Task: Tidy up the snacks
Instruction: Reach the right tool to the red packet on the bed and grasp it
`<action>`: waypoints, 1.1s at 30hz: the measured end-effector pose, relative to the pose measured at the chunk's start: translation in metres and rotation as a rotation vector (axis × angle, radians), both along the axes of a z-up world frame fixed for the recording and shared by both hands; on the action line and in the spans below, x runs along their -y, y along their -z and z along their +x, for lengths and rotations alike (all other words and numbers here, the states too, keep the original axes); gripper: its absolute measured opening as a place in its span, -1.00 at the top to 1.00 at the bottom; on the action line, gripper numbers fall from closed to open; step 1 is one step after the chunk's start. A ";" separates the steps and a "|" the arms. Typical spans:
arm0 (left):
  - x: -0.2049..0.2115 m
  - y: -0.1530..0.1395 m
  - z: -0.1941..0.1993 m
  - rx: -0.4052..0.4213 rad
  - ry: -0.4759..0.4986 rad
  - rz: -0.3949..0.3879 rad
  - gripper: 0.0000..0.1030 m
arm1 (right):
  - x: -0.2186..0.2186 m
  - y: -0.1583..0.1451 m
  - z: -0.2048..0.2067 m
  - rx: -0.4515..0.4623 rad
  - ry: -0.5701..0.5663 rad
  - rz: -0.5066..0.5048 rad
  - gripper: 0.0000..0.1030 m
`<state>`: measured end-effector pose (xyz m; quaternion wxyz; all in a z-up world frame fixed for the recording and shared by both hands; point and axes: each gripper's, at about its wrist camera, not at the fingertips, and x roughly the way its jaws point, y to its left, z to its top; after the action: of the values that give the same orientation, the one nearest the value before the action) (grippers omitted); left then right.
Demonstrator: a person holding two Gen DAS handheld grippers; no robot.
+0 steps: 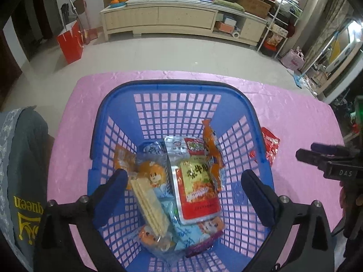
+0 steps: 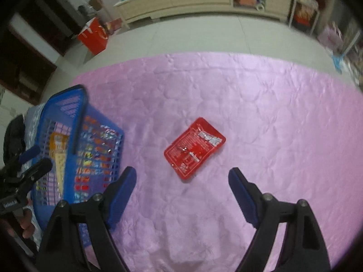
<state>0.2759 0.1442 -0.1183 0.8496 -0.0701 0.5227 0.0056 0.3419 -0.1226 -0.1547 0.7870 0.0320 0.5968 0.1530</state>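
Red packet (image 2: 194, 147): alone on the pink surface (image 2: 272, 113), right of the basket (image 2: 103, 136), long axis slanting up-right
Nearer: right gripper (image 2: 182, 181), fingers spread, packet just ahead
Left gripper (image 1: 182, 181): fingers spread over basket, empty
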 end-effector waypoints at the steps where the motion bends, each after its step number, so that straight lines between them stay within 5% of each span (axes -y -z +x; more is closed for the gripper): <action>1: 0.000 0.001 0.003 -0.002 0.002 -0.002 -0.95 | 0.002 0.005 0.002 -0.015 0.018 0.012 -0.68; 18: 0.007 0.019 0.031 -0.022 -0.016 0.094 -0.98 | 0.008 0.072 0.032 -0.148 0.114 0.048 -0.56; 21: 0.004 0.022 0.032 -0.026 -0.024 0.079 -0.98 | 0.007 0.069 0.032 -0.115 0.100 0.022 -0.30; 23: 0.004 0.023 0.032 -0.026 -0.026 0.082 -0.98 | 0.004 0.068 0.031 -0.095 0.084 -0.030 0.09; 24: 0.003 0.023 0.032 -0.026 -0.026 0.083 -0.98 | 0.002 0.067 0.032 -0.086 0.071 -0.052 0.56; 25: 0.004 0.023 0.032 -0.025 -0.025 0.085 -0.98 | 0.001 0.068 0.031 -0.085 0.057 -0.065 0.75; 33: 0.008 0.013 0.015 0.012 -0.028 0.124 -0.98 | 0.011 0.036 0.001 0.005 0.008 -0.048 0.94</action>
<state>0.2912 0.1363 -0.1308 0.8552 -0.0245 0.5153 0.0493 0.3427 -0.1332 -0.1908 0.7897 0.0149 0.5981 0.1355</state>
